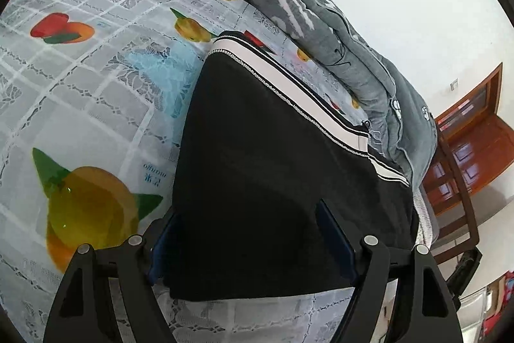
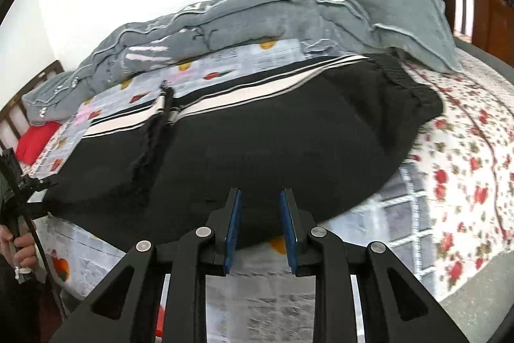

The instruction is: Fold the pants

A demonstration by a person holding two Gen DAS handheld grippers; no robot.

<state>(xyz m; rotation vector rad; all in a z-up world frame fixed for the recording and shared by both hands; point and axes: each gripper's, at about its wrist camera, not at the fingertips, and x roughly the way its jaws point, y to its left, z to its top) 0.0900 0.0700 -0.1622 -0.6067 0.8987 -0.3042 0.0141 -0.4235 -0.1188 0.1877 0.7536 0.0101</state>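
Pants (image 1: 273,176), black with a white side stripe, are laid flat on the fruit-printed bedsheet (image 1: 90,79) beside a grey quilt (image 1: 321,8). The left gripper (image 1: 253,233) is spread wide over the near hem, nothing pinched. The right gripper (image 2: 260,214) is narrowly parted at the pants' edge, nothing clamped.

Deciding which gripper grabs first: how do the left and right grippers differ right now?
The left gripper has its jaws spread wide over the black pants; the right gripper shows only a narrow gap. The left sits over the fabric's corner, the right at its near edge. Both have blue pads and clamp nothing.
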